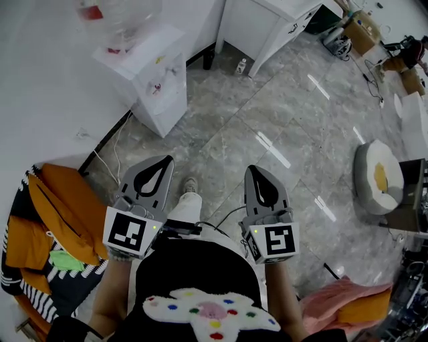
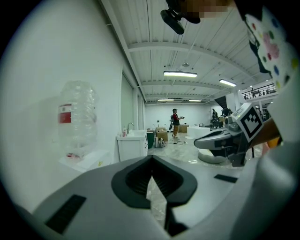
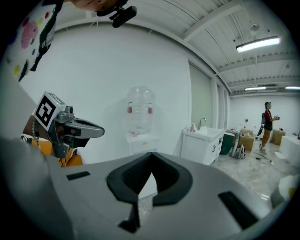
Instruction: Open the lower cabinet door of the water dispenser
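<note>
The white water dispenser [image 1: 150, 77] stands against the wall at the upper left of the head view, a clear bottle [image 1: 117, 17] on top. Its lower cabinet door [image 1: 170, 107] is closed. The left gripper view has the dispenser [image 2: 86, 159] at left under its bottle [image 2: 77, 119]; in the right gripper view the dispenser [image 3: 140, 140] is straight ahead. My left gripper [image 1: 162, 160] and right gripper [image 1: 256, 169] are both shut and empty, held side by side over the floor, well short of the dispenser.
A white sink cabinet [image 1: 264, 23] stands to the right of the dispenser, a small bottle [image 1: 241, 66] on the floor between them. Orange and striped fabric [image 1: 53, 220] lies at left, a round white cushion [image 1: 380, 177] at right. Marble floor [image 1: 267, 127] stretches ahead.
</note>
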Demonstrator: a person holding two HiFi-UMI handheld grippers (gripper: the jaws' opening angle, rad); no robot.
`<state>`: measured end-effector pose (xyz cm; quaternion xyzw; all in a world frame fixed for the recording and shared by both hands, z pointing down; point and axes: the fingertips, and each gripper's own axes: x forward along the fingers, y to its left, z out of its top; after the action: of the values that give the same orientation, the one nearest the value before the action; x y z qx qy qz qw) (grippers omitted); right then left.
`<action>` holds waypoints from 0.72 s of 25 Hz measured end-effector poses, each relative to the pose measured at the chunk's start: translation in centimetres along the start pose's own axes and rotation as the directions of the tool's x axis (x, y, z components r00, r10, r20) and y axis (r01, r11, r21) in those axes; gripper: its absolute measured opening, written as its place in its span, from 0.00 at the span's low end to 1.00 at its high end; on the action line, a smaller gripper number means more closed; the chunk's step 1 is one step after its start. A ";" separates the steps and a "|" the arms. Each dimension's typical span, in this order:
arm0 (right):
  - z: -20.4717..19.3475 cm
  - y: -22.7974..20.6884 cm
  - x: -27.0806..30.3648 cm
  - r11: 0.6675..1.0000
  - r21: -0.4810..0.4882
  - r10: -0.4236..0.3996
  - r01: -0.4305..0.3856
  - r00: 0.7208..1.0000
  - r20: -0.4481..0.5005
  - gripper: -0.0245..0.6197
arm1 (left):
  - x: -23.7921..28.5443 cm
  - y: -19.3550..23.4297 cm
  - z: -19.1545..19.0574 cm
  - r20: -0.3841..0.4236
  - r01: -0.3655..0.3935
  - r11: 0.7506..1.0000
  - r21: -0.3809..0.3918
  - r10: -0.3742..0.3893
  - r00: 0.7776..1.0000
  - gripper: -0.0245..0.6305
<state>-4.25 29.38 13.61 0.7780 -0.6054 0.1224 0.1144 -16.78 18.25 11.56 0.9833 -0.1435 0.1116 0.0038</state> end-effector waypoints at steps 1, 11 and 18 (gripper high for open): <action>0.2 -0.4 0.7 1.000 0.000 -0.002 0.002 1.000 0.002 0.05 | 0.7 0.5 0.2 0.000 0.003 1.000 0.000 -0.003 1.000 0.05; 2.7 -2.8 8.5 1.000 -0.005 -0.005 0.005 0.999 -0.032 0.05 | 7.2 6.0 0.9 -0.009 0.019 1.000 -0.021 -0.019 1.000 0.05; 4.9 -3.5 14.3 0.998 -0.035 0.048 -0.046 0.998 0.036 0.04 | 10.1 10.1 1.3 -0.008 -0.004 0.999 -0.040 0.004 1.000 0.05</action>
<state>2.77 15.54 13.57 0.7636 -0.6275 0.1005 0.1139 -9.92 5.69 12.30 0.9823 -0.1477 0.1128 0.0239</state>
